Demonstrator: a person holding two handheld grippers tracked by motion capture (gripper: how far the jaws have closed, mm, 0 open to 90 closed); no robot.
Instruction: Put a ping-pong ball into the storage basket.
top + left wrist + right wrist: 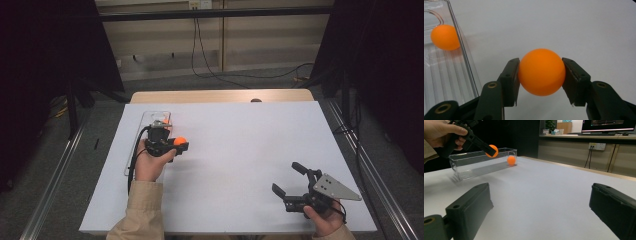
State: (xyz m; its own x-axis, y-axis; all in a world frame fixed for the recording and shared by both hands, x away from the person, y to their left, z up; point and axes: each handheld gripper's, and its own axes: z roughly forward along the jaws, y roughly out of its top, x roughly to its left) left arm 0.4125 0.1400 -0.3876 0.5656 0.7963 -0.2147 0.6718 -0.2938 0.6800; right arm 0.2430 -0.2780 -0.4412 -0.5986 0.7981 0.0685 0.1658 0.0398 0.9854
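Nearest my lens, the left gripper [540, 75] pinched an orange ball [541, 72] at the centre of the left gripper view, one black pad pressed to each side of it. Seen from above, that gripper [179, 144] sat left of centre, and I could see the ball [180, 140] just right of the clear tray [145, 119], above the white table [250, 150]. A second ball [445, 37] lay inside the tray [466, 62] at the upper left of the left gripper view. From the right gripper view, I saw the held ball [492, 150] in the upper left of the frame, in front of the tray's [474, 167] near wall, with the second ball [511, 160] at the tray's right end.

Further out, my right gripper [287, 177] sat at the lower right of the high view, its jaws spread wide over bare table with nothing between them. A grey plate [336, 187] topped it.
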